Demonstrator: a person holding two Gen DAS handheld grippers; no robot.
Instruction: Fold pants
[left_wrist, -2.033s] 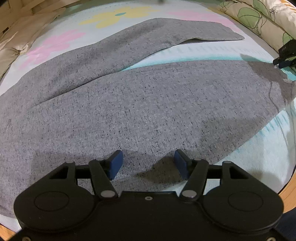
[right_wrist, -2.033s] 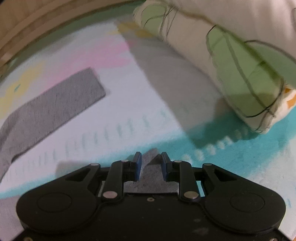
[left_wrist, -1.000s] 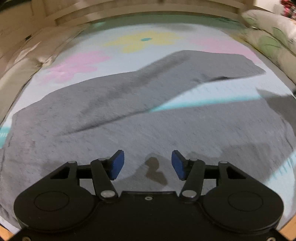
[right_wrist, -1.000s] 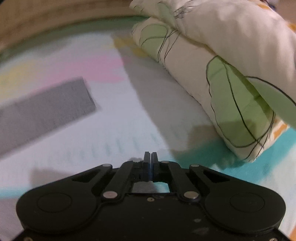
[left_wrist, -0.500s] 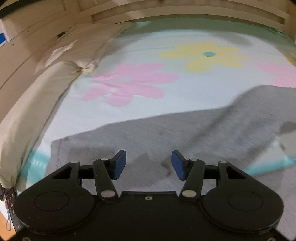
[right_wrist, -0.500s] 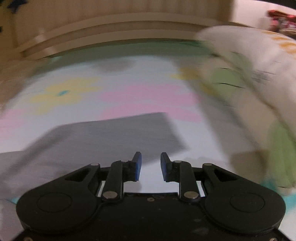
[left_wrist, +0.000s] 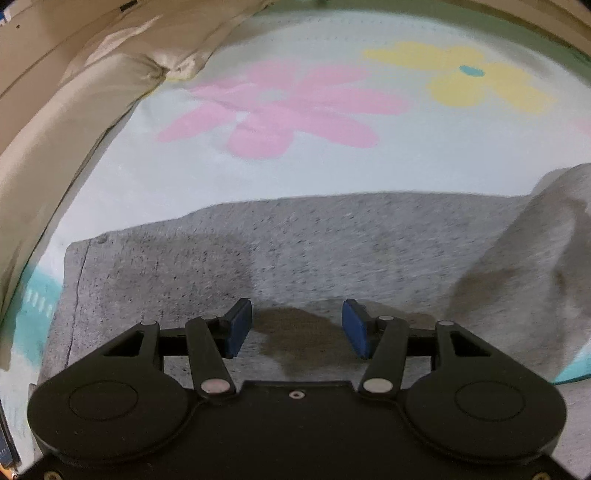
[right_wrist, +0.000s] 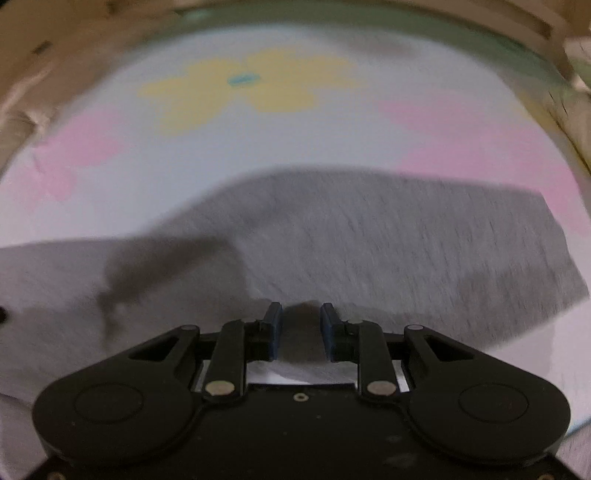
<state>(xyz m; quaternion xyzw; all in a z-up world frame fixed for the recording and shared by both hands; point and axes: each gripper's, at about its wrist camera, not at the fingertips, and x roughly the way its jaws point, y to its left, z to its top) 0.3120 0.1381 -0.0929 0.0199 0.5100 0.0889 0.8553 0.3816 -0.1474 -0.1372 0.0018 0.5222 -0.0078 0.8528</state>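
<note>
Pants (left_wrist: 332, 240), grey and speckled, lie spread across the flowered sheet (left_wrist: 147, 184) of the bed, the waistband end at the left of your left wrist view and a raised fold (left_wrist: 535, 258) bunched at its right. Your left hand-held gripper (left_wrist: 297, 328) hangs just over the cloth with its blue pads (left_wrist: 236, 328) wide apart, gripping nothing, its shadow falling between them. Your right hand-held gripper (right_wrist: 301, 330) sits low over a pant leg (right_wrist: 406, 251), its pads (right_wrist: 274, 328) parted by a narrow gap with grey cloth showing between them; that view is blurred, so contact cannot be judged. A beige pillow (left_wrist: 74, 110) lies along the sheet's left edge.
</note>
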